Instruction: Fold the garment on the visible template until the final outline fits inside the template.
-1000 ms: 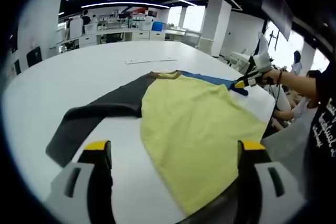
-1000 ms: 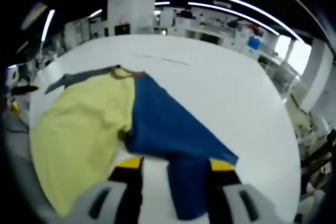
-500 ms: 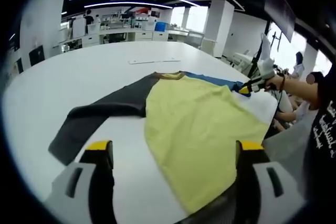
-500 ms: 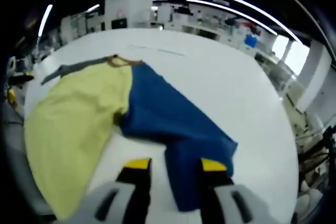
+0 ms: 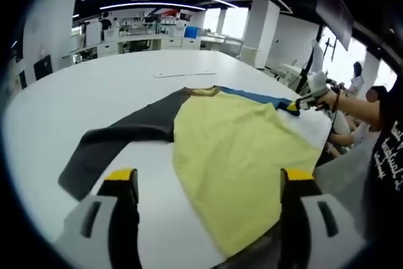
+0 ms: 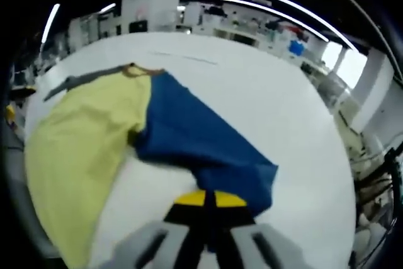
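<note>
A garment (image 5: 233, 155) with a yellow body lies spread flat on a large white table (image 5: 94, 92). In the left gripper view, its dark grey sleeve (image 5: 119, 137) stretches out to the left side and its blue sleeve (image 5: 258, 97) goes away to the right. A brownish collar (image 5: 203, 91) is at the far end of the yellow part. The left gripper (image 5: 208, 184) stays above the near edge of the table with its two yellow-tipped jaws spread wide apart, and it holds nothing. The lower hem of the yellow body lies between these jaws.

In the right gripper view, the right gripper (image 6: 210, 199) has its jaws pressed together on the end of the blue sleeve (image 6: 201, 143), pinching the cloth. The same gripper is seen in the left gripper view at the far right, at the tip of the blue sleeve. A thin light strip (image 5: 182, 73) lies on the table beyond the collar.
</note>
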Action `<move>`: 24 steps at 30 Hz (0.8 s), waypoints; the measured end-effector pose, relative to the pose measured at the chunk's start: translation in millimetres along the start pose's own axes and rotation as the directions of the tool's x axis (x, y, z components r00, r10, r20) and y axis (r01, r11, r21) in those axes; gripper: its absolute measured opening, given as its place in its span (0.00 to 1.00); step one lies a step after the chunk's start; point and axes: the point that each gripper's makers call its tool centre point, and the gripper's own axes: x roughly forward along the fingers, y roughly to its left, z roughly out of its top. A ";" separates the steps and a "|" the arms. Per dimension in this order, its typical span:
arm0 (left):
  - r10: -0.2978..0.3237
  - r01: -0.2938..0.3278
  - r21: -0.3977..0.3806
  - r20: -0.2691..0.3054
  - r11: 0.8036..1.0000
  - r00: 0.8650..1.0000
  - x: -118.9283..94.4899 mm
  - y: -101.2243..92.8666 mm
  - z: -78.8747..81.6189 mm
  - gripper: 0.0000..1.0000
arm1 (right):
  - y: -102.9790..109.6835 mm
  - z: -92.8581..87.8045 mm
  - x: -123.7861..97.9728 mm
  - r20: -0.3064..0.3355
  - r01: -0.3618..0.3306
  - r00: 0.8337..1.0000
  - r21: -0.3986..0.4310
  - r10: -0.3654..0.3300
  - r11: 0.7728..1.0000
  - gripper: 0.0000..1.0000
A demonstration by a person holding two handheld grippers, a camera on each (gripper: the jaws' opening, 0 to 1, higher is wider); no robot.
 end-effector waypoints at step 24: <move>0.009 -0.009 0.015 -0.001 1.000 1.000 2.8 2.1 3.4 0.93 | -100.1 0.0 -38.8 0.058 0.176 0.977 0.325 -0.206 0.929 0.00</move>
